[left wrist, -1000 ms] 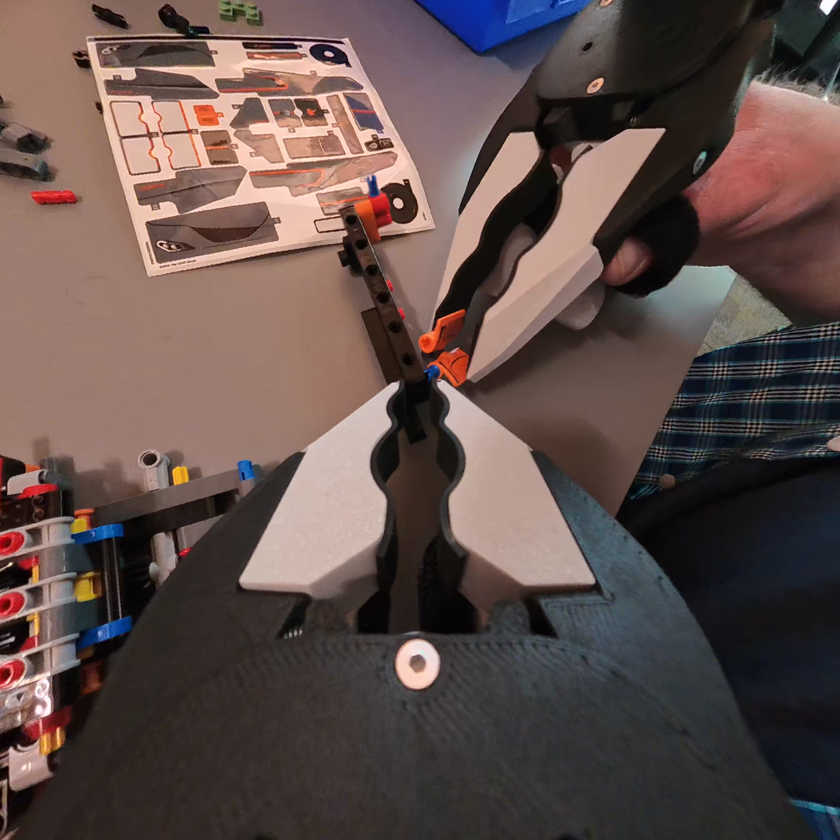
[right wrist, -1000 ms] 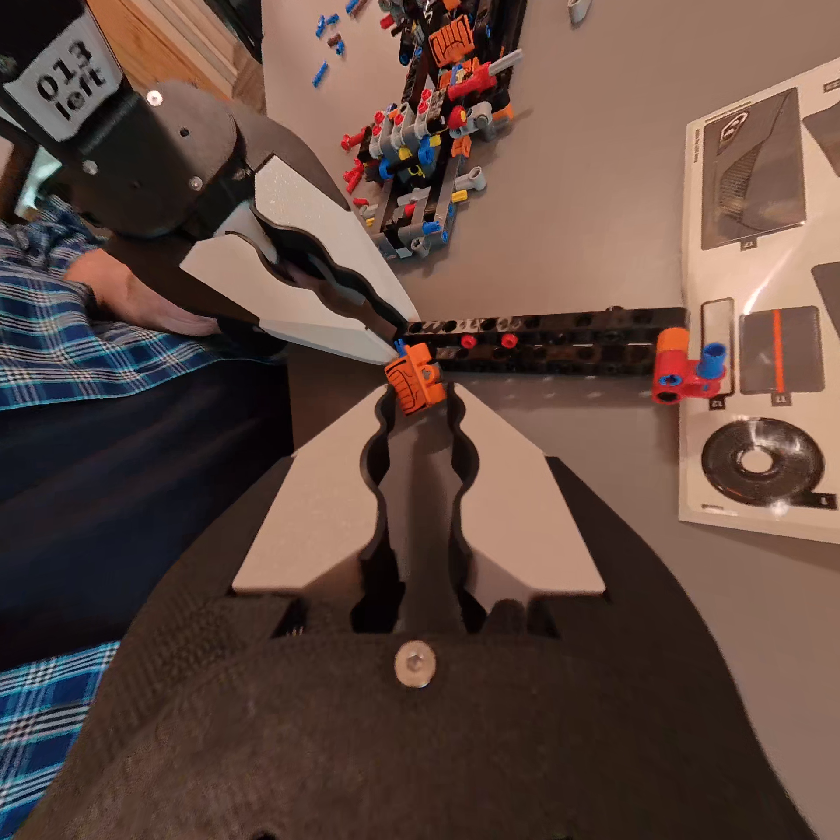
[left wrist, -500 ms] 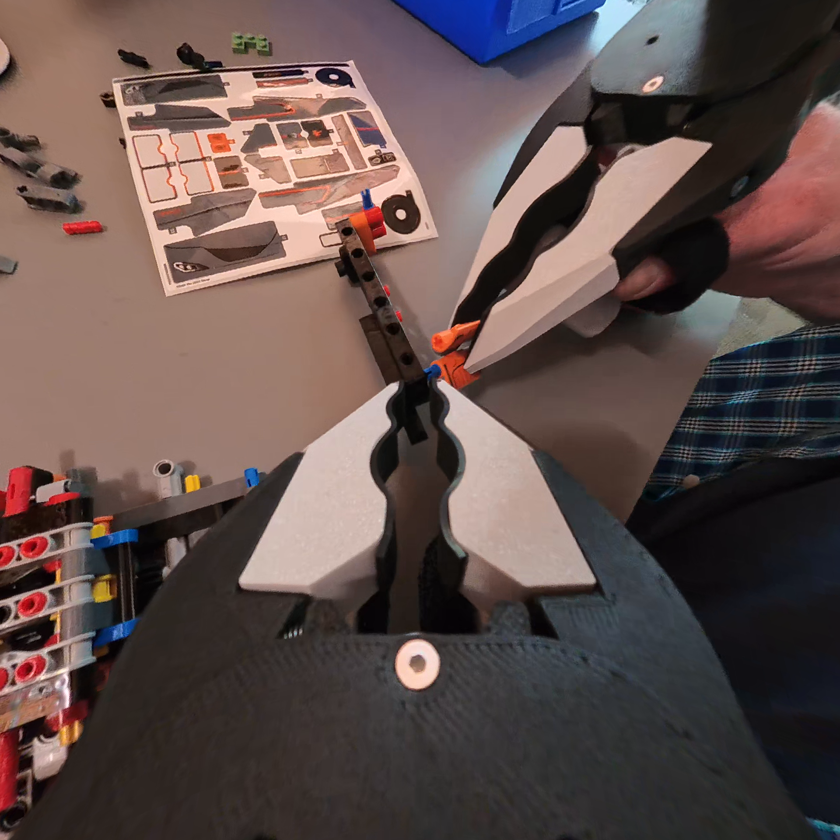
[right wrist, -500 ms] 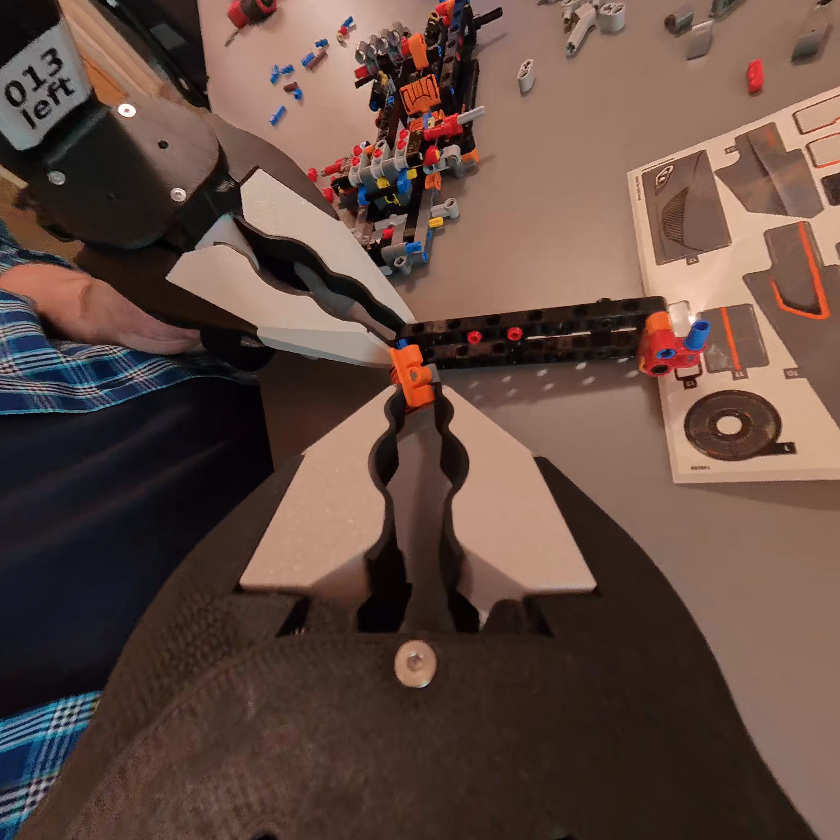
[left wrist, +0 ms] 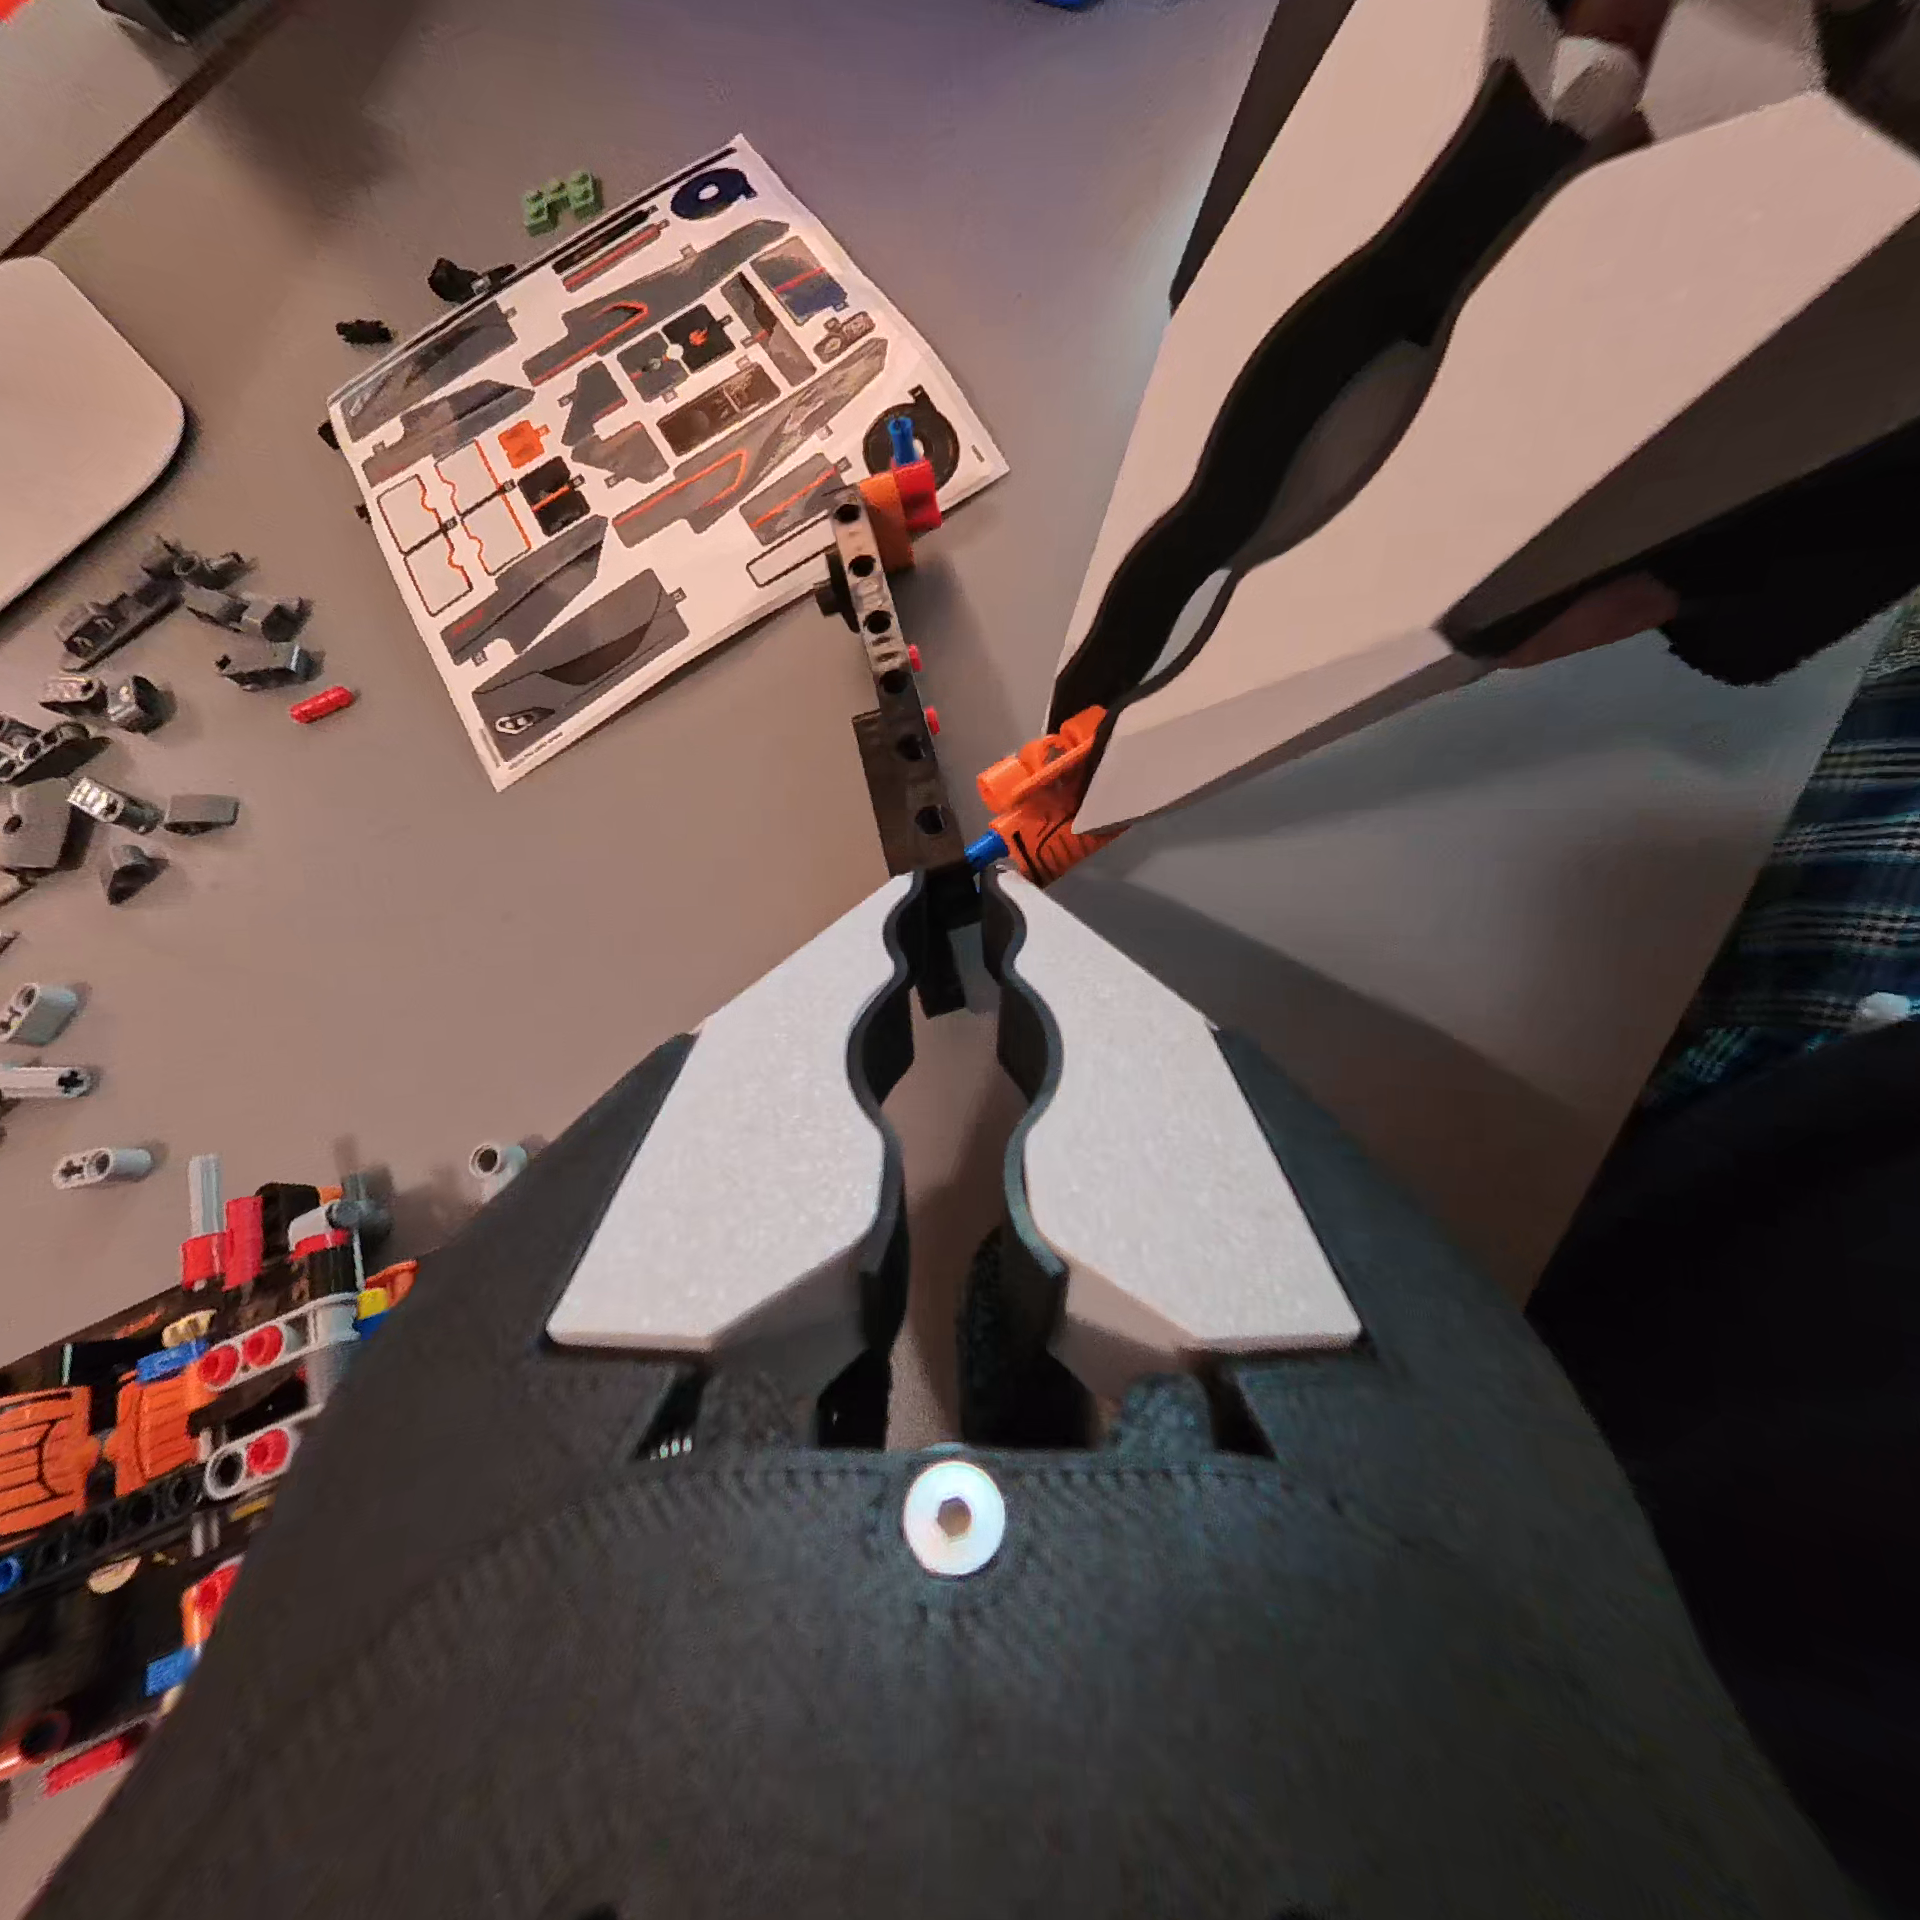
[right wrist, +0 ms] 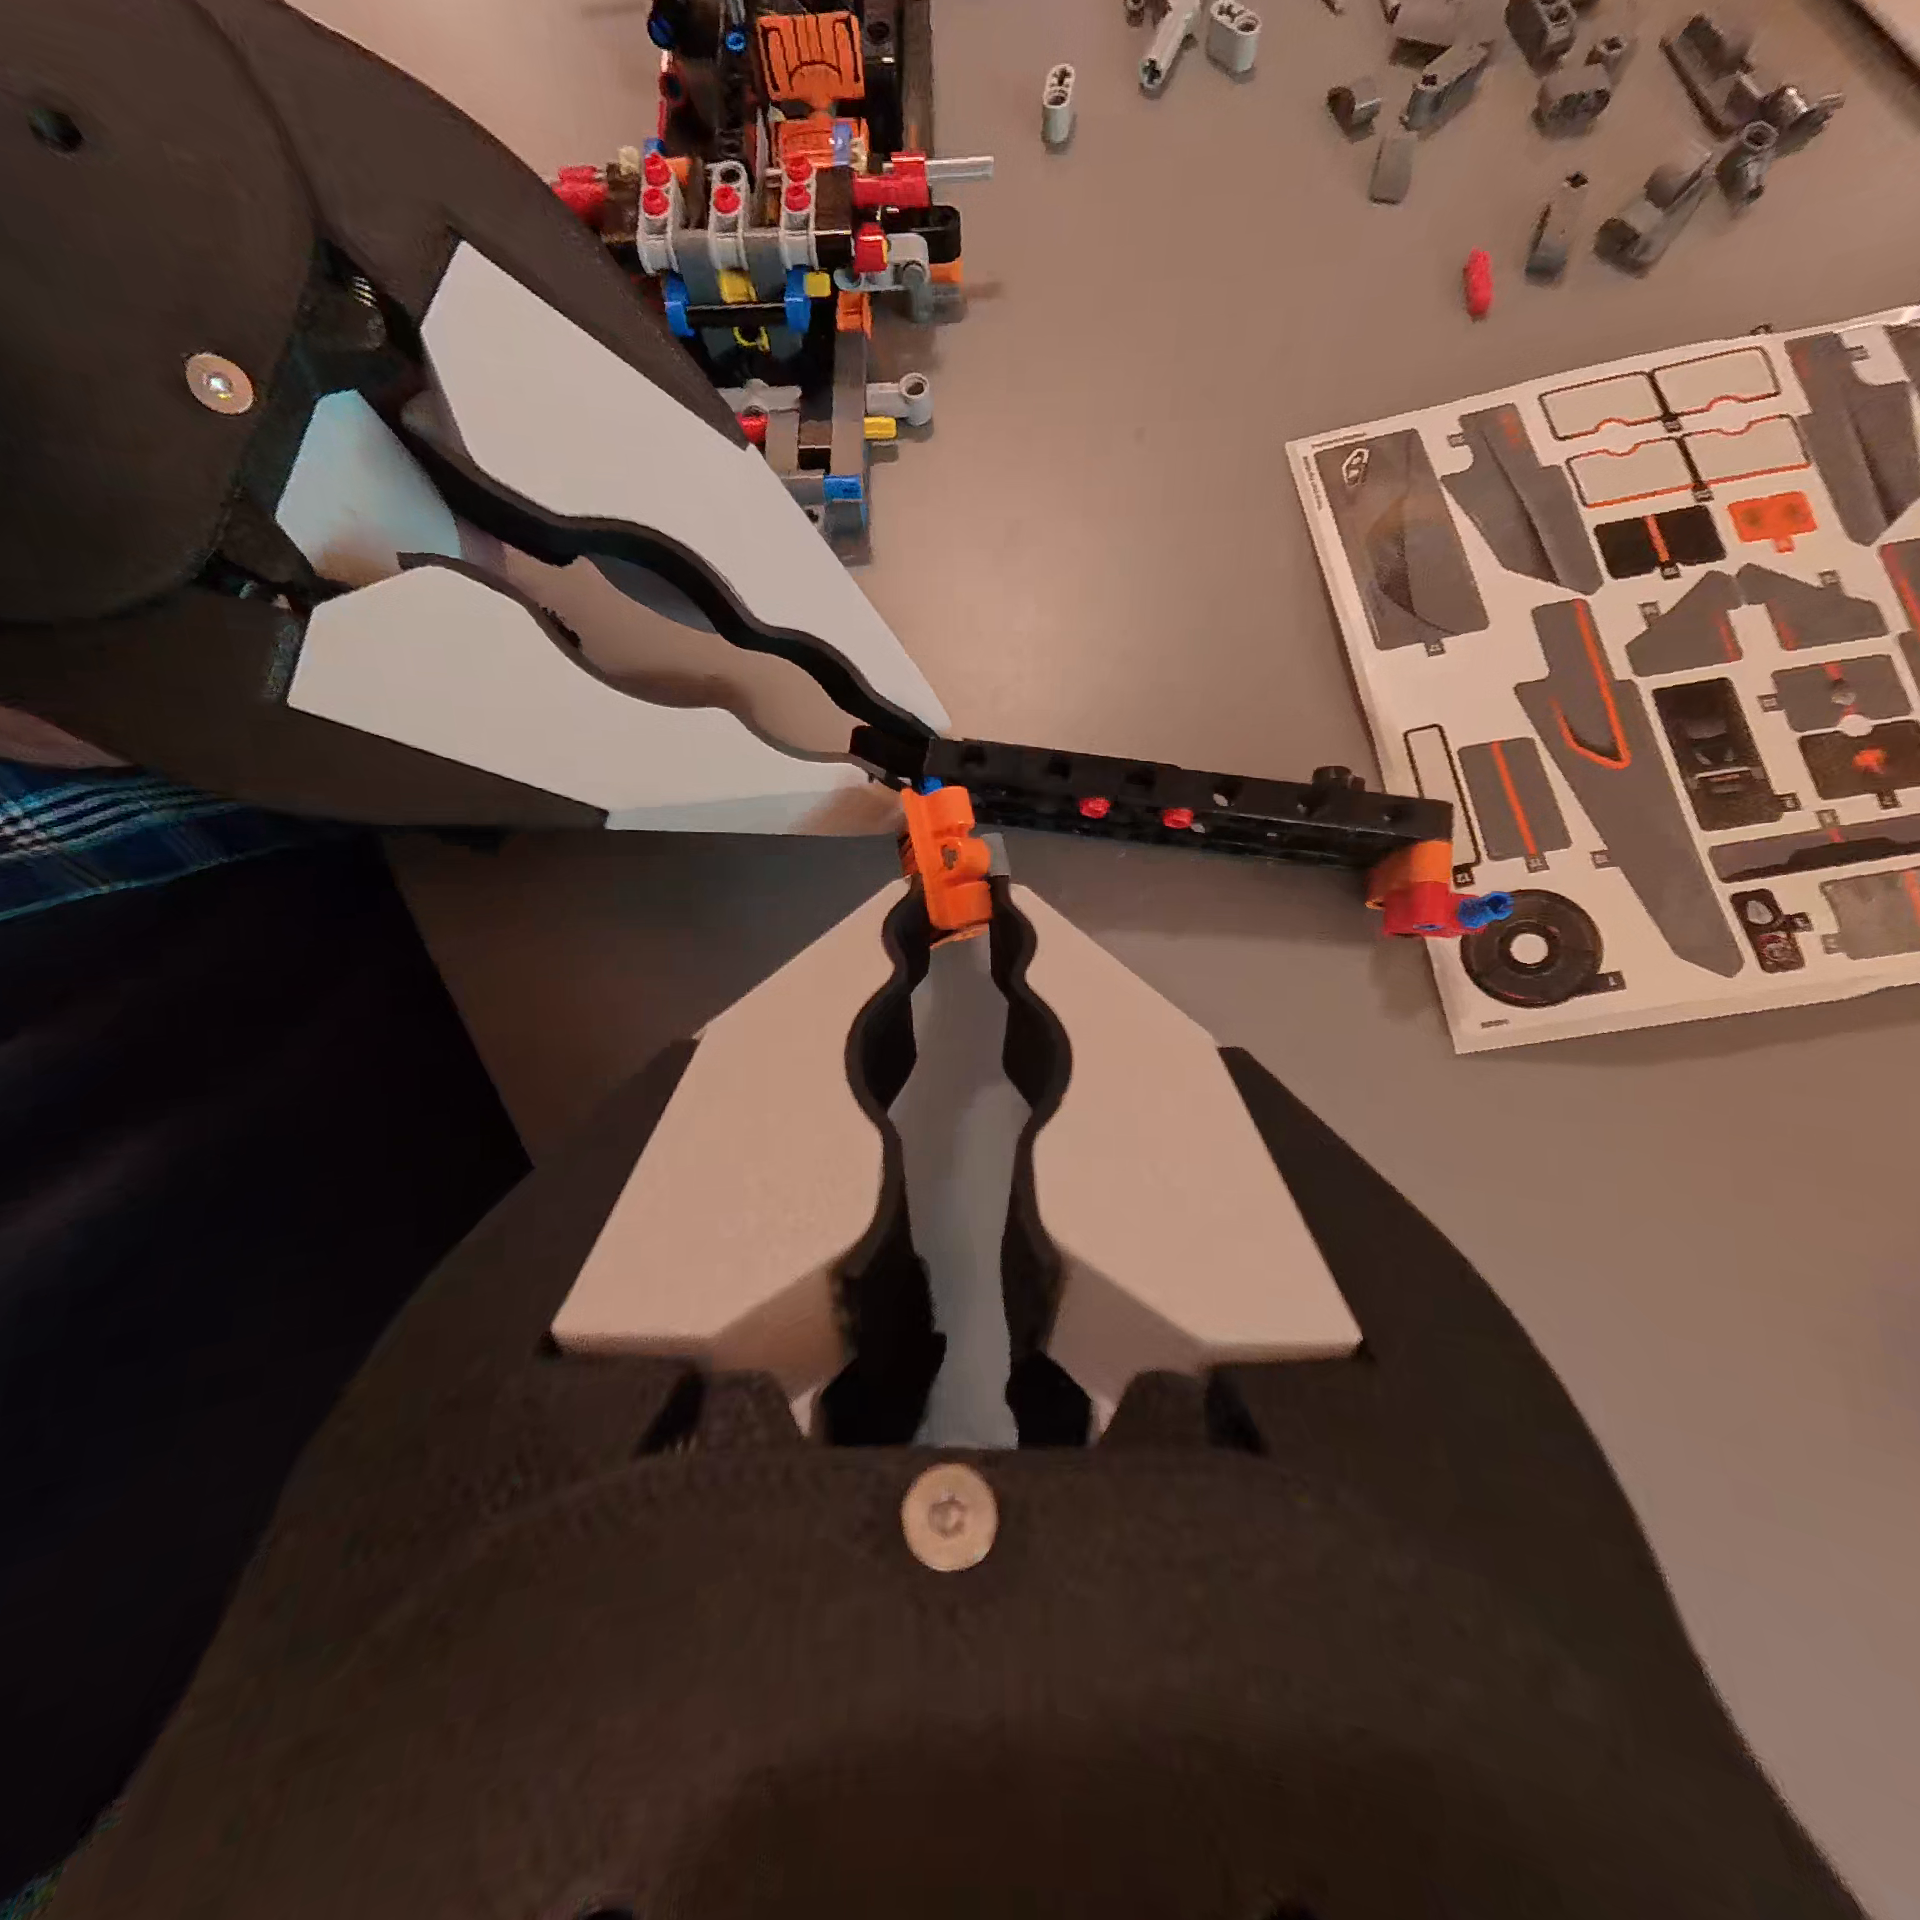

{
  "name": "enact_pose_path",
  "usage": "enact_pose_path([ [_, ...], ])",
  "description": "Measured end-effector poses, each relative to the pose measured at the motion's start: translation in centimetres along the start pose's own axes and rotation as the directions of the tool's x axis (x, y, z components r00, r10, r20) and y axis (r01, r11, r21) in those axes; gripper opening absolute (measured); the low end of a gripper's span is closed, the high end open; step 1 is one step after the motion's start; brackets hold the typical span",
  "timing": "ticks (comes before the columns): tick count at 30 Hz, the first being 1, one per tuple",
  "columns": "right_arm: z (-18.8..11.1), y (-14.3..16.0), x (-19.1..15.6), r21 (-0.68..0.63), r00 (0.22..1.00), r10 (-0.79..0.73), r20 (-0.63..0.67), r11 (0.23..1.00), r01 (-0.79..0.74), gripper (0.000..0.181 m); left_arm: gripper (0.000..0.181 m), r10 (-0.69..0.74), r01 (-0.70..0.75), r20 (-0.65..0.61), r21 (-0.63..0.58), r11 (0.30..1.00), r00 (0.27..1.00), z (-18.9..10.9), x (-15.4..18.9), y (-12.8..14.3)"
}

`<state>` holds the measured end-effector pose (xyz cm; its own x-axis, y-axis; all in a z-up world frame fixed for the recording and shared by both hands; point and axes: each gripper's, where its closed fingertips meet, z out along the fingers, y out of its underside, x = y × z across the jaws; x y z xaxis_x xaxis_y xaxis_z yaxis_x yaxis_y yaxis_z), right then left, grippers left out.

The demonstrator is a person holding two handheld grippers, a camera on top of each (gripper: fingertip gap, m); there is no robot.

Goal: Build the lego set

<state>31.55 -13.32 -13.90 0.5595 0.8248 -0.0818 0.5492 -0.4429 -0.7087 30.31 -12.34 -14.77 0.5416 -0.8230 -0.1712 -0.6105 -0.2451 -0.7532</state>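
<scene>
Table (left wrist: pixel 260 914): one grey table. Everything sits on it.
Big car model (right wrist: pixel 800 260): one half-built lego car, black with orange, red, blue and yellow bits. It sits on the table, well apart from the two grippers. No gripper touches it.
Sticker sheet (right wrist: pixel 1662 665): one white sheet of grey and orange stickers, lying flat. The far end of the beam reaches over its edge.
Left gripper (left wrist: pixel 951 894): one. Its two fingers are pressed together on the near end of the black beam.
Right gripper (right wrist: pixel 951 904): one. Its two fingers pinch the orange piece at their tips.
Black beam (right wrist: pixel 1174 795): one long black beam with a row of holes, held out over the table. I count two red pins (right wrist: pixel 1091 805) in its side. At the far end is one orange and red block (right wrist: pixel 1413 894) with one blue pin.
Orange piece (left wrist: pixel 1039 795): one small orange connector. It touches a blue pin (left wrist: pixel 982 847) at the near end of the beam.
Loose grey parts (left wrist: pixel 135 665): too many to count well, near the sheet. One small red pin (left wrist: pixel 322 704) lies by them.
Step now: I think the orange piece is being joined to the beam's near end.
Next move: It likely needs a straight push onto the blue pin while the left gripper holds the beam firm. I cannot tell if it is fully on.
</scene>
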Motion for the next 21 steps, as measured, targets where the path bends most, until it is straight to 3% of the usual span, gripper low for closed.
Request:
enact_pose_path([
  [9,0.23,0.09,0.04,-0.017,0.988,-0.044,-0.151,0.999,0.042,0.008,0.008,-0.002,0.002,0.001,-0.020,1.000,1.000,0.42,-0.16,0.30],
  [21,0.59,-0.03,0.23,0.068,0.969,0.037,-0.242,0.997,-0.021,0.007,0.007,-0.076,0.076,-0.008,-0.042,0.996,0.997,0.81,-0.45,0.49],
])
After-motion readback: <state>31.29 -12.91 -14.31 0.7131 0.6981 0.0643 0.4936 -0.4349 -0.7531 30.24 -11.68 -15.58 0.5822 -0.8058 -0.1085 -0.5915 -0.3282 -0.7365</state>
